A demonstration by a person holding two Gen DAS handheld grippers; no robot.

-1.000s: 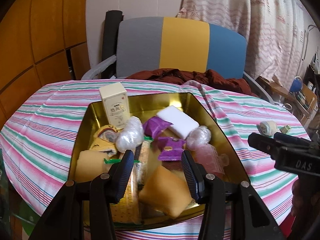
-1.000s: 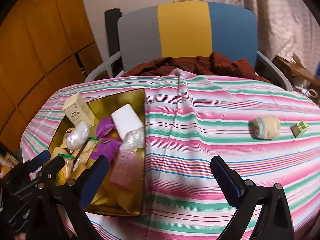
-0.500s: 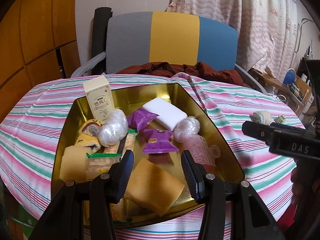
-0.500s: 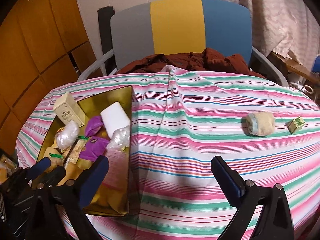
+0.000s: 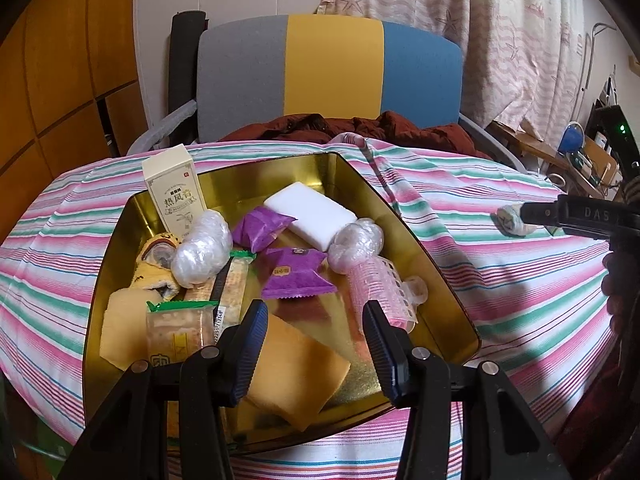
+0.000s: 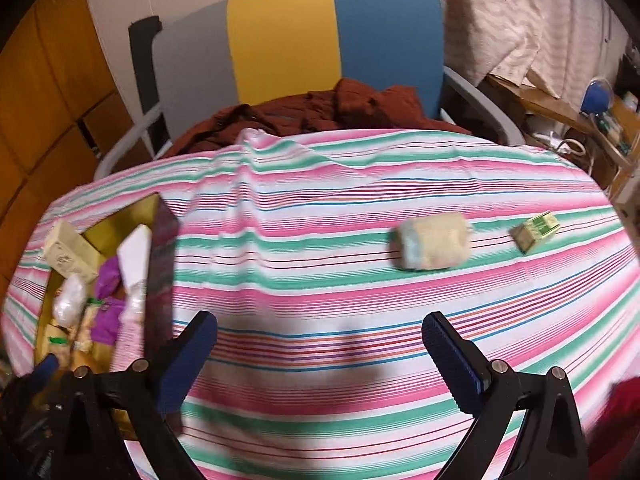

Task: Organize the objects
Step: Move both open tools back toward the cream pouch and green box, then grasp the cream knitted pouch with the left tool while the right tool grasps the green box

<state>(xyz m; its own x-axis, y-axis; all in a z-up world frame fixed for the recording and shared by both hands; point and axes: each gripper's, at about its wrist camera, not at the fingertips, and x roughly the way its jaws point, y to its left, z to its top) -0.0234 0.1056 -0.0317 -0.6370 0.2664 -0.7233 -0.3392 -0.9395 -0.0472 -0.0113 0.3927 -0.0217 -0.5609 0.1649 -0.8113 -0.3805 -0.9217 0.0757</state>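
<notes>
Over the striped cloth we hold the right gripper [image 6: 320, 354] wide and empty, the left gripper [image 5: 314, 340] likewise above the tin [image 5: 436, 276], judging the rolled bundle [image 6: 434, 246] next to fetch.

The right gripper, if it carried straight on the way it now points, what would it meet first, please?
Probably the bare striped tablecloth: the right gripper is open and empty, aimed between the gold tin and the cream roll. Neither sits squarely in its line, though fisheye depth is uncertain.
</notes>
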